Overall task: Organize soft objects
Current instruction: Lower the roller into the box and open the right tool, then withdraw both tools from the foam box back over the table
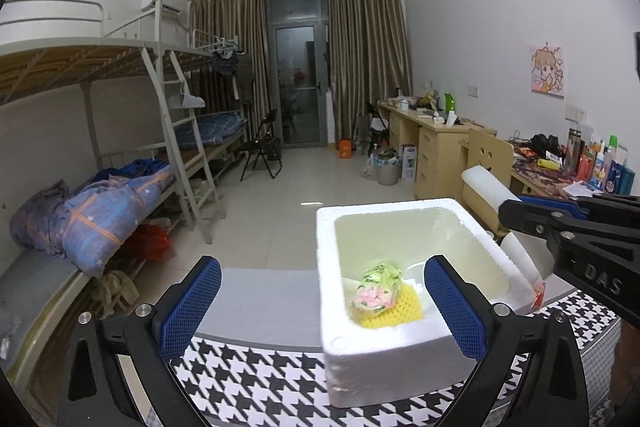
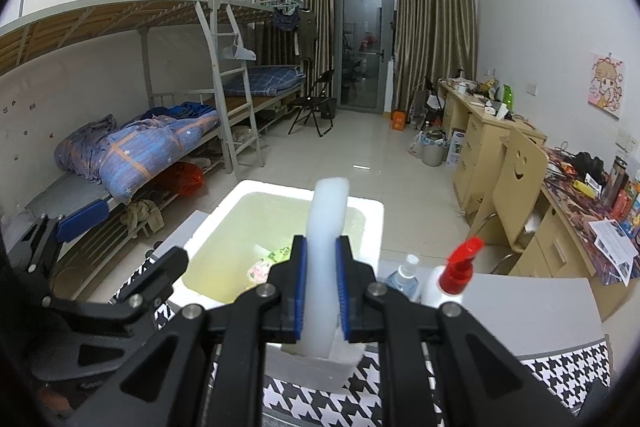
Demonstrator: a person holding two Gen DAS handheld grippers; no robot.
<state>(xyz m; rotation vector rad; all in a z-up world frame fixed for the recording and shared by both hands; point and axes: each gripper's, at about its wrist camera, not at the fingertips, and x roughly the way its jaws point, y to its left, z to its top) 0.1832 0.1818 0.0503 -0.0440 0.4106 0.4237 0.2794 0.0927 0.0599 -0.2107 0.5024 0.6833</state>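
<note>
Right wrist: right gripper (image 2: 321, 285) clamped on foam strip (image 2: 326, 227) above box (image 2: 208, 219) near rim, left gripper (image 1: 322, 303) wide open, empty; lower strip inside beside packet (image 1: 378, 291), then release.

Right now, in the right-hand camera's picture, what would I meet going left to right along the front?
Left gripper, open → foam box → white foam strip pinched in the right gripper → clear bottle → red-capped spray bottle.
</note>
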